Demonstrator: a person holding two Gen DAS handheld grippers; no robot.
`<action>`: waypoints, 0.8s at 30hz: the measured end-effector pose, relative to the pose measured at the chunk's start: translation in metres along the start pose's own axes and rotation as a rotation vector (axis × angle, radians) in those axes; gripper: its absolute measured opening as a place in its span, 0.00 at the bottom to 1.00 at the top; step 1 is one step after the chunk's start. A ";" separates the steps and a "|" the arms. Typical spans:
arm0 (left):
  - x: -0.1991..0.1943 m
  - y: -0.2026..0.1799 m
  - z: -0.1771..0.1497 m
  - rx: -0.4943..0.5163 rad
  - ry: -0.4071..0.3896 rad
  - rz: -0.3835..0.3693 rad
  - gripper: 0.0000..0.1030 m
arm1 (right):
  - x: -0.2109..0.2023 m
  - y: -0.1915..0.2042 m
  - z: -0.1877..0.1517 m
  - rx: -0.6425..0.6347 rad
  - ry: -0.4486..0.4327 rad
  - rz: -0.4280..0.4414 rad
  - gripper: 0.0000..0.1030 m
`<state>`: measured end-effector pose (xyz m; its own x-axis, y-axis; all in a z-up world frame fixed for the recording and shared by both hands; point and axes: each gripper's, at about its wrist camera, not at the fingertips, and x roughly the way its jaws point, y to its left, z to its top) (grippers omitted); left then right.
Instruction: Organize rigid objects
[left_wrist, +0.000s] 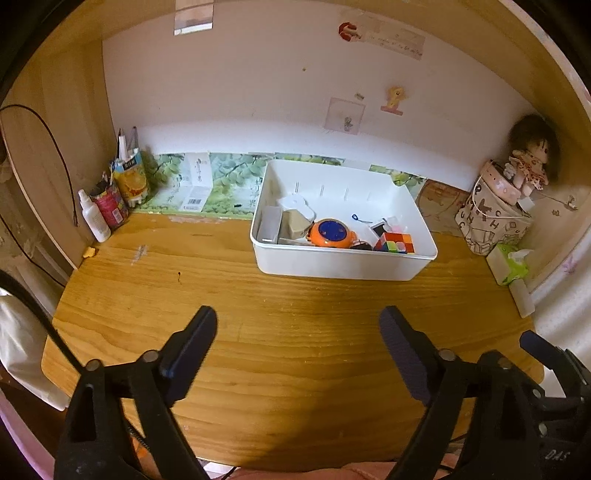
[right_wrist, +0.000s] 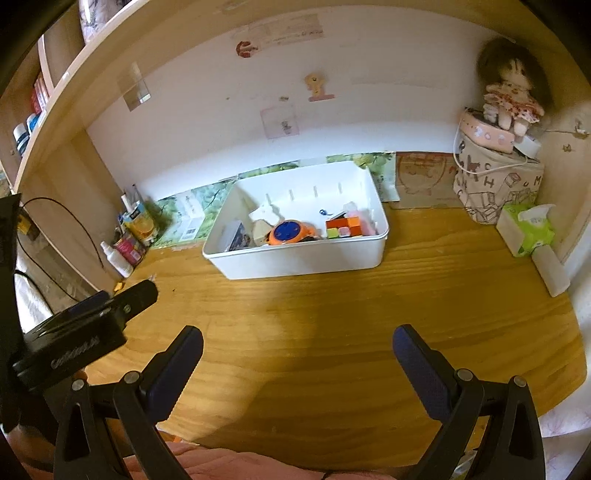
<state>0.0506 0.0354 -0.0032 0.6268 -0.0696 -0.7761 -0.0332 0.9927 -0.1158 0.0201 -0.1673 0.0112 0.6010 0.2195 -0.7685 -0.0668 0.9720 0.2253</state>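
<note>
White rectangular plastic bin, smooth-walled.

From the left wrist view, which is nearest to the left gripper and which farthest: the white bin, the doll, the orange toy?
Seen from the left gripper, open over bare wood:
1. White bin, straight ahead, its front wall closest.
2. Orange toy, inside the bin behind that wall.
3. Doll, far right corner, atop a printed bag.

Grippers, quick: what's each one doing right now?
Left gripper: open, holding nothing, above the bare desk.
Right gripper: open, holding nothing.
</note>
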 end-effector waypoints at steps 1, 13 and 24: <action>-0.002 -0.002 0.000 0.003 -0.010 0.004 0.98 | 0.000 0.000 0.001 -0.006 -0.005 -0.002 1.00; -0.011 -0.014 0.005 0.027 -0.089 0.078 0.99 | -0.005 0.014 0.005 -0.122 -0.056 -0.079 1.00; -0.010 -0.021 0.002 0.048 -0.084 0.093 0.99 | 0.001 0.010 0.005 -0.105 -0.028 -0.053 1.00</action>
<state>0.0467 0.0156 0.0078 0.6859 0.0296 -0.7271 -0.0579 0.9982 -0.0140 0.0241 -0.1580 0.0157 0.6281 0.1668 -0.7601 -0.1171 0.9859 0.1197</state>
